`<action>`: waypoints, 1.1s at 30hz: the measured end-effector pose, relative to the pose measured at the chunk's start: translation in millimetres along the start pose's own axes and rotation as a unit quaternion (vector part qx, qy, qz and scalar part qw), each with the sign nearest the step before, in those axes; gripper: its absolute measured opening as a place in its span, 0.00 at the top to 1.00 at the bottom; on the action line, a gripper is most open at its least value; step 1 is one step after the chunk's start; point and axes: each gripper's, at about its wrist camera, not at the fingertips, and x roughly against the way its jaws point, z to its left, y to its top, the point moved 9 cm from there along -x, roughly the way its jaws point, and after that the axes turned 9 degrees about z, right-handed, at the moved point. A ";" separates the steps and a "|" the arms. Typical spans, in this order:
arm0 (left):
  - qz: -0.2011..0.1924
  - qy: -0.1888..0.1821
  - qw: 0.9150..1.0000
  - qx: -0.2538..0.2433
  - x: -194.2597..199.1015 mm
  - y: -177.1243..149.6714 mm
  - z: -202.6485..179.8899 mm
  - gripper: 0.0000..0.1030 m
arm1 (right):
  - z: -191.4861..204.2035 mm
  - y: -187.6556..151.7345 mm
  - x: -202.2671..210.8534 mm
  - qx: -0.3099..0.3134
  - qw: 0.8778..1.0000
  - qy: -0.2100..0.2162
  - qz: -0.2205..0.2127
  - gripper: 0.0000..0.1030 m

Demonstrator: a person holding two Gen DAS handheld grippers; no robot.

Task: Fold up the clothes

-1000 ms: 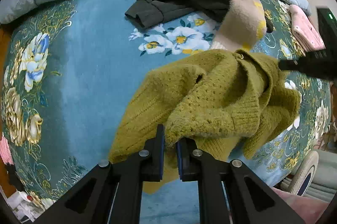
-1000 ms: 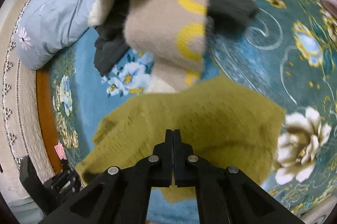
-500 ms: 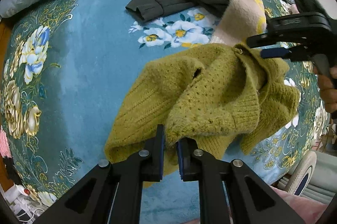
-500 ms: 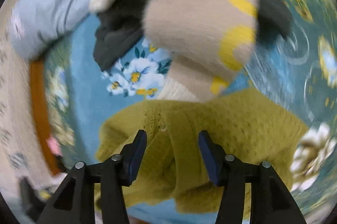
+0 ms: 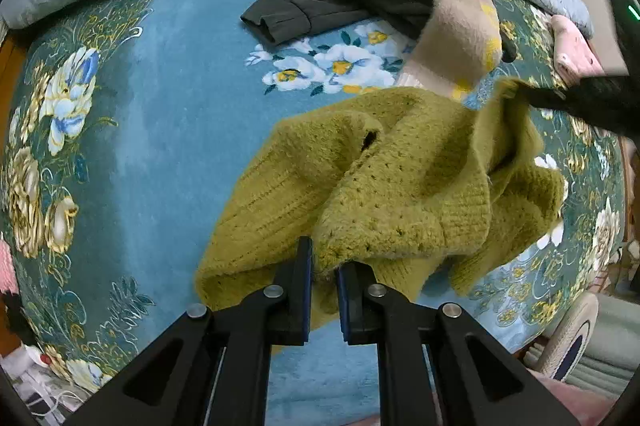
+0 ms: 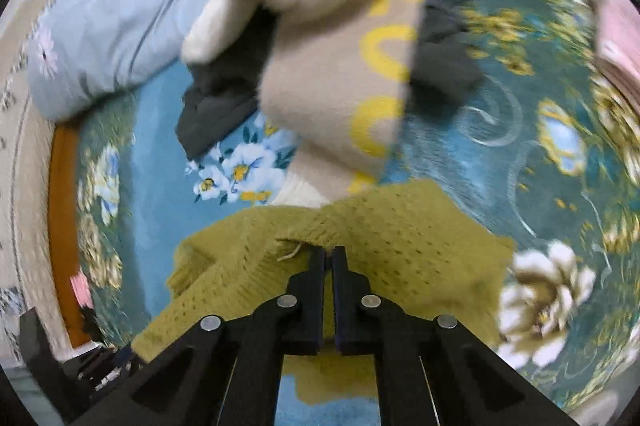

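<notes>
Lying bunched at the bed's (image 5: 168, 130) near edge, the sweater (image 5: 384, 178) is being pinched at two points, likely to spread it for folding. Left gripper (image 5: 323, 268) is clamping its hem at six o'clock; right gripper (image 6: 327, 258) is closing on an edge at three o'clock, beige garment (image 5: 456, 26) behind.

Olive knit sweater (image 5: 400, 178) lies crumpled on the bedspread (image 5: 160, 106).

Right wrist view motion-blurred. Right claw (image 5: 532, 94) body cut off by frame edge in left view, tips buried in the green sweater (image 5: 384, 178). Dark garment (image 5: 344, 2) mostly hidden under the beige sweater (image 5: 452, 10).
</notes>
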 end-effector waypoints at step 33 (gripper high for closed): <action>-0.016 0.014 1.000 -0.004 -15.8 -29.8 -15.7 0.88 | 54.4 21.5 -91.4 0.029 0.994 -0.070 0.076 0.39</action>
